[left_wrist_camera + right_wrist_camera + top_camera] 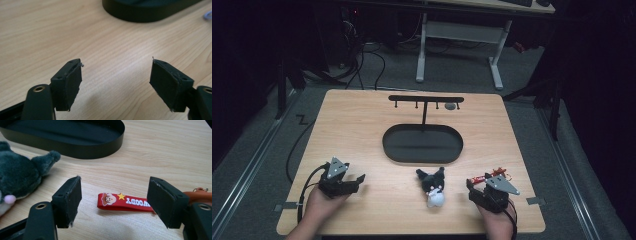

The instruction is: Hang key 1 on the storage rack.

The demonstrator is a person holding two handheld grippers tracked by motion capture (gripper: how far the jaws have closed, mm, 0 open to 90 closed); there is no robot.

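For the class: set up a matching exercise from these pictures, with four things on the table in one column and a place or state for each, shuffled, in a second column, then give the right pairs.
Things:
1. plush toy
2. red strap
3. oval tray
4. left gripper

Places or states:
A. black, in the middle of the table, at the foot of a rack with pegs
B. lies flat on the wood just ahead of the right gripper's open jaws
C. jaws open over bare wood, nothing between them
D. dark and white, between the two grippers, in front of the tray

Pairs: 1-D, 2-B, 3-A, 4-C
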